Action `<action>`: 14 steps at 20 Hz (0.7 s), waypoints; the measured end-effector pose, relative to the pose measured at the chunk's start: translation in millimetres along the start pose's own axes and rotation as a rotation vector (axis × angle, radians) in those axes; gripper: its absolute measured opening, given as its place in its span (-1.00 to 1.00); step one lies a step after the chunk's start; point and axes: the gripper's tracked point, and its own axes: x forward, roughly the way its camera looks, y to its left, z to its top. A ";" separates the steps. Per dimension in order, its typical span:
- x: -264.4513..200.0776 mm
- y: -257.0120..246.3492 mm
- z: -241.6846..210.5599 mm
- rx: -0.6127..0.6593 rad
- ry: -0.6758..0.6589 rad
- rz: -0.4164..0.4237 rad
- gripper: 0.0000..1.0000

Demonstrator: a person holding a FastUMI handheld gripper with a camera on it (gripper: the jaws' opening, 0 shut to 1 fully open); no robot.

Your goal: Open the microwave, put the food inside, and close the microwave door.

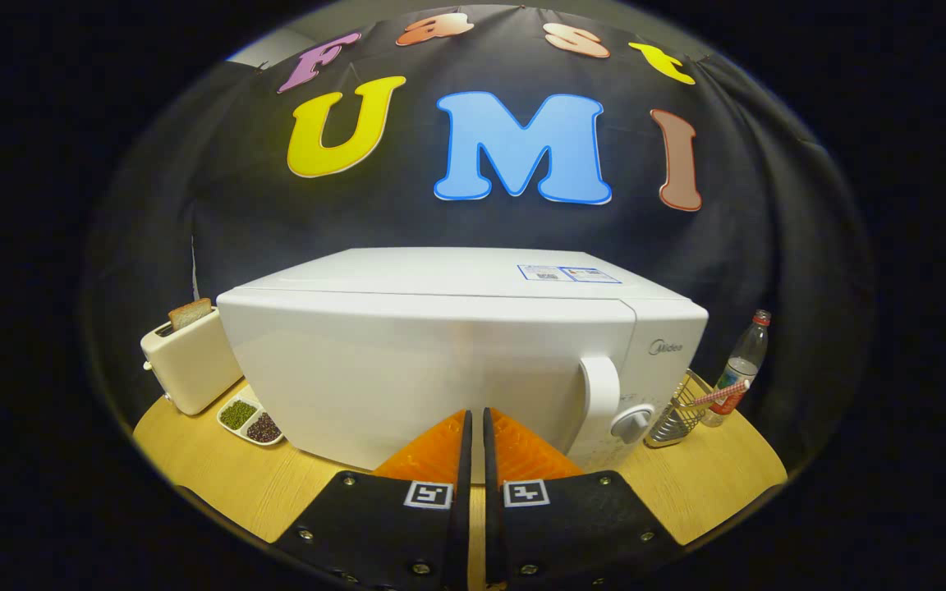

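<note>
the fingers (pixel 475 427) were drawn together with only a slim gap, grasping nothing, their tips just in front of the microwave (pixel 456 361). the microwave stood on the wooden surface (pixel 292 484) directly ahead of them, door shut, its handle (pixel 601 394) and dial (pixel 631 423) off to the right of the tips. a toaster (pixel 190 361) with bread and a dish of beans (pixel 250 421) sat left of it, a wire rack (pixel 678 410) and bottle (pixel 742 365) to its right.

Wooden table (pixel 292 484): microwave (pixel 424 369), toaster (pixel 190 365), dish (pixel 250 422), rack (pixel 674 414), bottle (pixel 740 369).
</note>
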 end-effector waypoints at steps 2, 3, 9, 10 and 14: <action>-25.8 -1.9 0.1 0.011 -0.015 -0.024 -0.83; -39.4 -0.5 0.8 0.017 -0.020 -0.031 -0.83; -118.6 15.0 18.9 0.061 -0.084 -0.052 -0.84; -130.1 18.0 21.3 0.070 -0.092 -0.053 -0.84; -174.4 27.5 23.4 0.061 -0.124 -0.048 -0.84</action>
